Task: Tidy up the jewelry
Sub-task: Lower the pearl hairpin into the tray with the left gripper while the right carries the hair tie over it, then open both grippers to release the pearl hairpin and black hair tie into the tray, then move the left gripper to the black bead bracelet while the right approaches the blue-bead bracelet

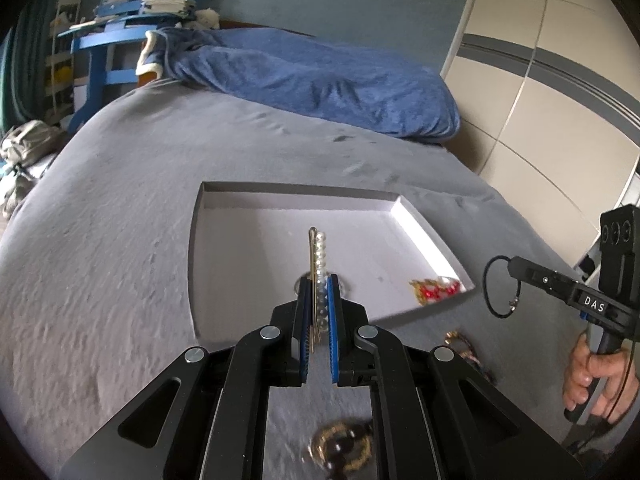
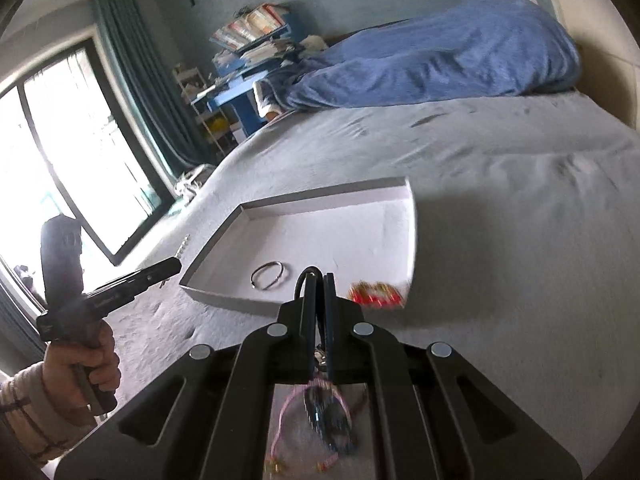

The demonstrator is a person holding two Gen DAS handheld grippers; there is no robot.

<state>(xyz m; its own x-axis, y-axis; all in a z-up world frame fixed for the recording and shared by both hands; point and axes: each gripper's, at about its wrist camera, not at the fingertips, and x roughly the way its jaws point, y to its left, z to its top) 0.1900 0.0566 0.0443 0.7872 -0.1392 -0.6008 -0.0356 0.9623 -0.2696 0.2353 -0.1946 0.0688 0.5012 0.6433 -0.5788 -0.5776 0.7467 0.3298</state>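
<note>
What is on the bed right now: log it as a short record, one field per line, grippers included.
surface: grey bed cover
container: shallow white tray, lying on the cover
in tray: silver ring; red and gold piece at a near corner
left gripper: shut on a pearl hair clip, over the tray
right gripper: shut on a black cord loop
outside tray: pink cord bracelet, gold beaded piece

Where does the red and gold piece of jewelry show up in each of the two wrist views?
Left wrist: red and gold jewelry lies lower right, in the white tray's near right corner.
Right wrist: red and gold jewelry right of centre, same corner.
Shared landmark: the blue blanket.
</note>
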